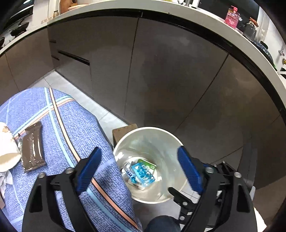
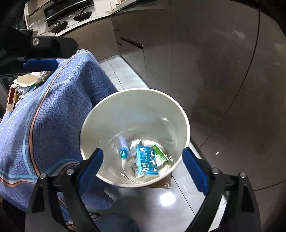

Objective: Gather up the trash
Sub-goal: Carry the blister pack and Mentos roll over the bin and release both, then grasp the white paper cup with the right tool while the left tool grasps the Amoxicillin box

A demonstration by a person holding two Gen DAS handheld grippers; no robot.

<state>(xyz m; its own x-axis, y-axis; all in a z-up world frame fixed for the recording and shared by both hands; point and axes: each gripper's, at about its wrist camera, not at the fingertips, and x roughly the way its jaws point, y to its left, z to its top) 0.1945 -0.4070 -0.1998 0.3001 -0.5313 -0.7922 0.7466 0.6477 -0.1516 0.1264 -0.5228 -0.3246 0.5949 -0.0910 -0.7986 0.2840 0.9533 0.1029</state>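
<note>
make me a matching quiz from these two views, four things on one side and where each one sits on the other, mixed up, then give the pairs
Things:
1. brown wrapper
2. green carton
3. pink bottle
4. white bin

Places:
A. on the floor beside the draped table
B. up on the kitchen counter
C. on the blue tablecloth
D. at the bottom of the bin

Pairs: 1-C, 2-D, 3-B, 4-A
</note>
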